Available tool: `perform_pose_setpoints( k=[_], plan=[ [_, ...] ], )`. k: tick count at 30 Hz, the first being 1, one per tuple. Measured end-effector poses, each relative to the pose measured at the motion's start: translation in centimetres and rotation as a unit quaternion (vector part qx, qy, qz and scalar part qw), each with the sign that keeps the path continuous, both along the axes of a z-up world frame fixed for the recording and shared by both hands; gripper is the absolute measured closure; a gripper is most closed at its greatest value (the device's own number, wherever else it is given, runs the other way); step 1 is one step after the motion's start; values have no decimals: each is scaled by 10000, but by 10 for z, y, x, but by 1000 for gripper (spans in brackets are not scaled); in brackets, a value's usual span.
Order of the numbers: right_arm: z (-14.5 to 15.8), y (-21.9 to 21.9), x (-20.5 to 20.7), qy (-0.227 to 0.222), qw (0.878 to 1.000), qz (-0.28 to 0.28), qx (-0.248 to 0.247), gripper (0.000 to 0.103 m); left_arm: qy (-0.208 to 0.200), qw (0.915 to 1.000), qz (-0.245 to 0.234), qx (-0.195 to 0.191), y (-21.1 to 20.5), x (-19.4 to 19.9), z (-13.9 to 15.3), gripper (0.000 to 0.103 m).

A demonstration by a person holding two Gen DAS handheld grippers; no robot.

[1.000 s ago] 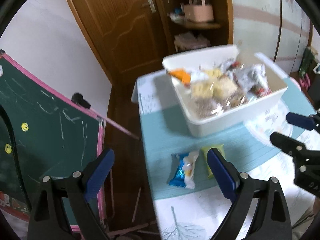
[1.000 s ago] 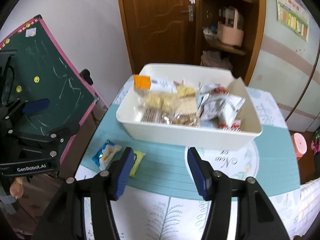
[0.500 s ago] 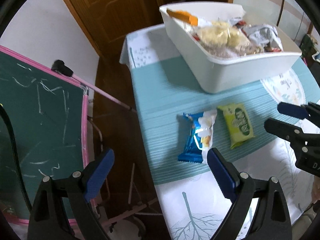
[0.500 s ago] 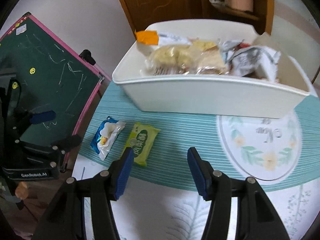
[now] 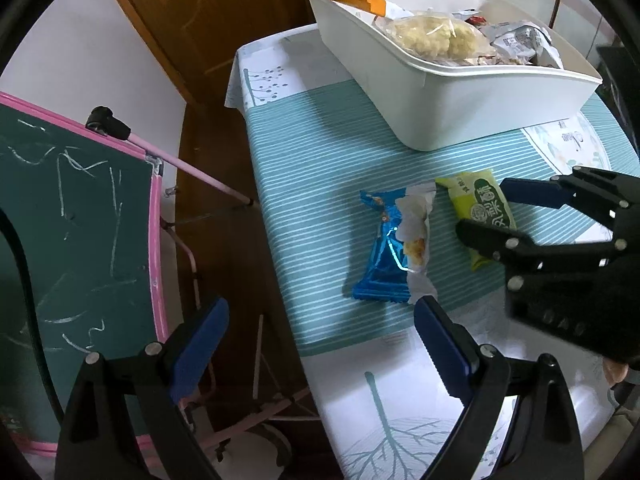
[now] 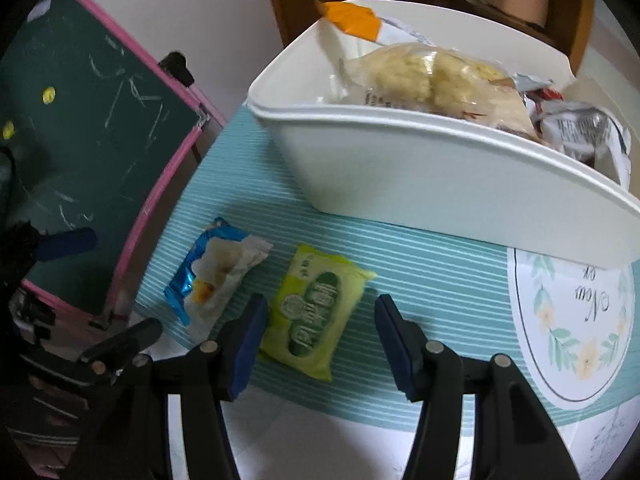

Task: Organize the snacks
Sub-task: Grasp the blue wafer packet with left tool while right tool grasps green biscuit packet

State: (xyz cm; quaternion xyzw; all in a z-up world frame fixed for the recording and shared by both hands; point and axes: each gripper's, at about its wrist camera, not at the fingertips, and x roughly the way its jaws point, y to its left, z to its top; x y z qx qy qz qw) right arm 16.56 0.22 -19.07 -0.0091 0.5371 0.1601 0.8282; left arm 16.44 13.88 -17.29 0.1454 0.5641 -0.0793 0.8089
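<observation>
- Two snack packets lie side by side on the striped teal band of the tablecloth [image 5: 320, 168], near the table's left edge, just in front of the white tub [image 6: 420, 176].
- The tub stands further back on the same cloth and is heaped with bagged snacks, among them a clear bag of pale yellow pieces [image 6: 432, 76] and an orange-ended packet [image 6: 356, 22] poking over its rim.
- The blue and white packet [image 5: 394, 244] is the one nearer the table's edge; the green packet [image 6: 316, 304] lies just beside it, toward the middle of the table.
- The right tongs [image 6: 320, 340] hang over the near end of the green packet with jaws parted about halfway; the packet lies between the two blue pads, and neither pad presses on it.
- The left tongs [image 5: 316, 344] stand wide apart and hold nothing. One pad [image 5: 442, 356] sits just short of the blue packet's near end, the other [image 5: 198, 354] hangs out past the table's edge, above the floor.
- Beside the table on that side leans a green chalkboard with a pink frame [image 5: 80, 216].
</observation>
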Motion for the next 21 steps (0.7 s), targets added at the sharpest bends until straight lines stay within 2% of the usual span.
perform_pose_setpoints(
  k=[2, 3, 4, 6, 12, 14, 16, 17, 18, 19, 20, 21],
  plan=[
    [-2, 2, -2, -39, 9999, 91, -95, 49, 6, 10000, -13, -28, -3, 2, -1, 10],
    [-3, 2, -3, -92, 9997, 137, -155, 56, 6, 10000, -11, -42, -5, 4, -2, 10],
    [-3, 2, -5, -149, 9993, 181, -275, 67, 13, 10000, -8, -64, -7, 6, -3, 10],
    [-3, -3, -6, -157, 9990, 203, -377, 66, 37, 9999, -2, -127, -11, 9, -5, 10],
    [-1, -45, -10, 41, 9999, -43, 117, 67, 171, 9994, 90, -281, -26, 26, -19, 10],
    [-1, -60, -13, 112, 9993, -153, 317, 67, 279, 9989, 151, -352, -29, 32, -25, 13],
    [-2, -73, -15, 156, 9986, -276, 413, 67, 423, 9978, 229, -447, -31, 37, -31, 29],
    [-2, -77, -16, 171, 9983, -315, 454, 67, 431, 9969, 286, -595, -30, 39, -31, 34],
    [-3, -82, -18, 186, 9979, -365, 505, 67, 444, 9959, 350, -708, -30, 41, -30, 44],
    [-3, -87, -19, 196, 9974, -415, 554, 67, 393, 9961, 400, -681, -29, 40, -28, 63],
    [-3, -90, -20, 207, 9971, -444, 586, 67, 358, 9958, 449, -716, -29, 41, -27, 73],
    [-3, -94, -22, 215, 9966, -490, 634, 67, 361, 9953, 552, -707, -28, 41, -26, 73]
  ],
)
